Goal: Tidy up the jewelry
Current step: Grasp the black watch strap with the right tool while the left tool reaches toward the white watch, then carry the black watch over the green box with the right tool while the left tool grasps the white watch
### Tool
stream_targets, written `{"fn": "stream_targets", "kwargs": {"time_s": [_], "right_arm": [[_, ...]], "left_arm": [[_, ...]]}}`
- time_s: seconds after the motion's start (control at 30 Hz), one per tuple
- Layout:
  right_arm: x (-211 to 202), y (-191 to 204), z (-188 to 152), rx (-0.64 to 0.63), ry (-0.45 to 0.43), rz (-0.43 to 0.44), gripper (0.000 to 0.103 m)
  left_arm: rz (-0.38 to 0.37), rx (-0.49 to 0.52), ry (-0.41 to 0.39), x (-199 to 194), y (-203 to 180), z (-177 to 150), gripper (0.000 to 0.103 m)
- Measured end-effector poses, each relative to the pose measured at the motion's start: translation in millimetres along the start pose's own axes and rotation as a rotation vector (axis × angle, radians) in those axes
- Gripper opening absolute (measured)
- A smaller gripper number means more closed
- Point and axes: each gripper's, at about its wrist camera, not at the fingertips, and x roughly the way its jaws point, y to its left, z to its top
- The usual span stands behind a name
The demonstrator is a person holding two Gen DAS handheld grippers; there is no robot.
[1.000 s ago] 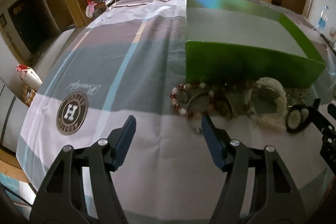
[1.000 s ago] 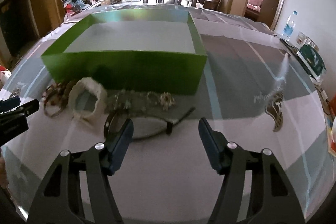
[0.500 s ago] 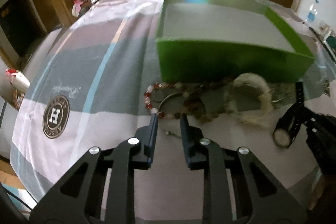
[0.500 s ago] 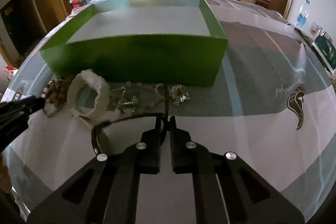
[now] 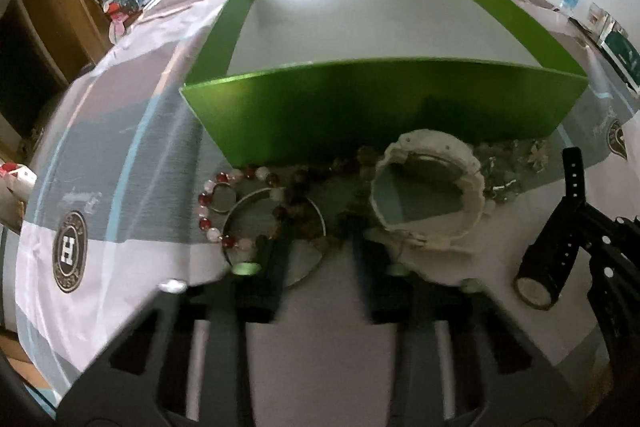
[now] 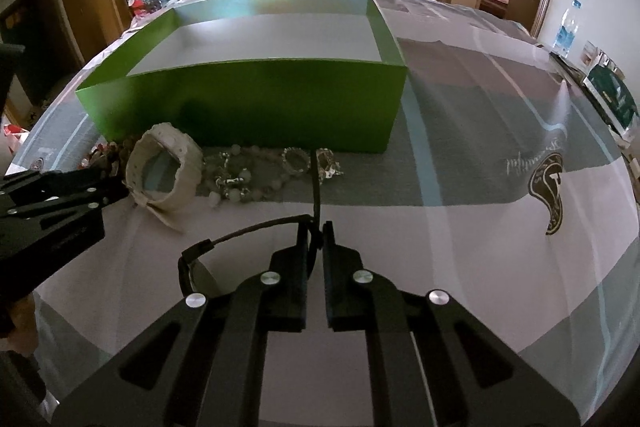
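Two tools at work. Right tool [image 6: 315, 239] is clamped on the black watch [image 6: 248, 233] strap, watch raised off the bench [image 6: 480, 267], likely bound for the green box [image 6: 248, 99]. Left tool [image 5: 316, 247] is closing over the bead bracelet [image 5: 240, 211] at the box's near wall; motion blur hides whether its pads touch it. Chains beside the white watch [image 5: 428, 195] are a tangle, too jumbled to count.

On the tablecloth [image 5: 132, 195] a round dark badge [image 5: 69, 251] at the near left bears a large white letter H, its ring lettering too blurred to read, while the cursive script [image 6: 529, 163] above the snake emblem [image 6: 550, 195] on the right cannot be made out.
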Motion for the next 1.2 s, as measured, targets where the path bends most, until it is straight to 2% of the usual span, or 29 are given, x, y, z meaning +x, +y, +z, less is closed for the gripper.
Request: {"fn": "stream_targets", "kwargs": {"time_s": [0.17, 0.6, 0.9, 1.0, 1.2], "right_arm": [[-9.5, 1.6, 0.8, -0.004, -0.029, 0.014, 0.005], [-54.7, 8.4, 31.9, -0.043, -0.191, -0.01, 0.004], [-62.2, 17.4, 56.8, -0.083, -0.272, 0.016, 0.004], [-53.6, 21.0, 64.1, -0.096, -0.275, 0.04, 0.004], [-46.3, 27.9, 73.8, -0.113, -0.291, 0.075, 0.004]], "left_arm": [[-0.021, -0.025, -0.028, -9.9, 7.9, 0.6, 0.012], [-0.055, -0.051, -0.161, -81.0, 21.6, 14.0, 0.012], [-0.06, -0.105, -0.191, -93.6, 35.5, 29.9, 0.012], [-0.06, -0.126, -0.192, -88.6, 36.0, 32.1, 0.012], [-0.115, -0.184, -0.191, -77.6, 38.1, 40.6, 0.015]]}}
